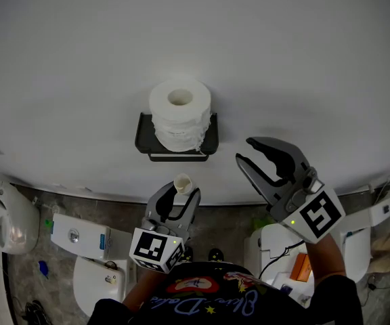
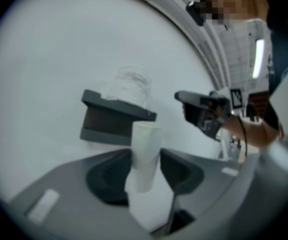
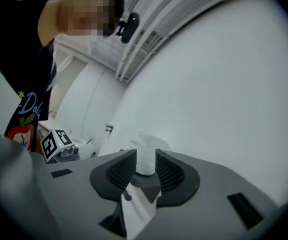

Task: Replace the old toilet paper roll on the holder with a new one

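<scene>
A full white toilet roll (image 1: 179,114) stands on end on the black wall holder (image 1: 144,139), which also shows in the left gripper view (image 2: 109,119) with the roll (image 2: 129,86) on top. My left gripper (image 1: 181,196) is just below the holder, shut on a bare cardboard tube (image 1: 183,183) that stands upright between its jaws (image 2: 145,154). My right gripper (image 1: 244,150) hangs open to the right of the holder, with nothing held. In the right gripper view (image 3: 145,166) the white roll (image 3: 145,156) shows blurred beyond the gap.
The plain white wall fills the upper half. Below it are a white toilet and cistern (image 1: 80,235) at the left and another white fixture (image 1: 283,246) at the right with an orange item (image 1: 302,266). The floor is grey stone (image 1: 127,212).
</scene>
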`<state>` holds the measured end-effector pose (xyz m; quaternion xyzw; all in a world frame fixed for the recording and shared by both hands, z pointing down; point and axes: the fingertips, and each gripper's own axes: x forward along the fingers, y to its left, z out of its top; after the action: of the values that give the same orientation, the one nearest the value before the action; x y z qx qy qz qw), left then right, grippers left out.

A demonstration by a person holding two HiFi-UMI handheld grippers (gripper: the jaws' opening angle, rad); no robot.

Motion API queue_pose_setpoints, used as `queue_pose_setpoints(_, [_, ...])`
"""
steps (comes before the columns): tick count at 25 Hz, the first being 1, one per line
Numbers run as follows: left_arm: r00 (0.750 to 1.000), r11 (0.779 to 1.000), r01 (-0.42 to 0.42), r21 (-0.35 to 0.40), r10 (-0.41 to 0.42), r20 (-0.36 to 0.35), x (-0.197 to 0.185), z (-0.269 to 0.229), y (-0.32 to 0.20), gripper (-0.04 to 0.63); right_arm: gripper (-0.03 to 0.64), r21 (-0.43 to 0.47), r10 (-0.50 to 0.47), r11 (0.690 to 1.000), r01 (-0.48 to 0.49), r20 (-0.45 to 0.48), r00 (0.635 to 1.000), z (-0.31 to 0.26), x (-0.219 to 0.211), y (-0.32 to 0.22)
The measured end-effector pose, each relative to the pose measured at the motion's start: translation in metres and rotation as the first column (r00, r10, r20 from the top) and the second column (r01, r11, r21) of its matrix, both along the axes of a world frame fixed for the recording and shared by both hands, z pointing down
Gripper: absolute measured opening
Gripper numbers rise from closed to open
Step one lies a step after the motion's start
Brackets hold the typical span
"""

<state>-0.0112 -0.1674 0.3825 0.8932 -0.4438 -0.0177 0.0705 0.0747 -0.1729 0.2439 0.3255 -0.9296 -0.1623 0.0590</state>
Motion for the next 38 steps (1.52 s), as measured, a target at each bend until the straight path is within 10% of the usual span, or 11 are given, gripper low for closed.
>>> queue_pose_setpoints(7, [0.997,0.997,0.077,-0.012,-0.078,-0.031,-0.028,0.004,0.006,0.183,0.209,0.088,-0.276,0.92,0.381,-0.544,0.792,-0.051,-0.087,-0.01])
queue_pose_setpoints(21, [0.962,0.966,0.251,-0.058,-0.255,-0.096,-0.093,0.01,0.014,0.183,0.222,-0.293,-0.413,0.902,0.318,-0.8,0.436,-0.001,-0.11,-0.049])
queue_pose_setpoints(25, [0.963,0.967,0.246,-0.067,-0.252,-0.098,-0.094,0.014,0.015,0.184,0.221,-0.251,-0.396,0.909,0.334,-0.77,0.499,-0.001,-0.109,-0.048])
queue_pose_setpoints(29, [0.97,0.973,0.22,-0.064,-0.225,-0.09,-0.087,0.015,0.013,0.184,0.216,-0.123,-0.343,0.929,0.35,-0.647,0.681,-0.011,-0.095,-0.039])
queue_pose_setpoints(34, [0.978,0.98,0.19,-0.054,-0.194,-0.075,-0.078,0.011,0.01,0.184,0.212,-0.083,-0.309,0.95,0.302,-0.099,0.946,-0.044,-0.048,-0.014])
queue_pose_setpoints(38, [0.982,0.983,0.175,-0.057,-0.179,-0.062,-0.073,0.009,0.003,0.184,0.21,-0.104,-0.226,0.955,0.278,0.354,0.908,-0.037,0.019,0.0])
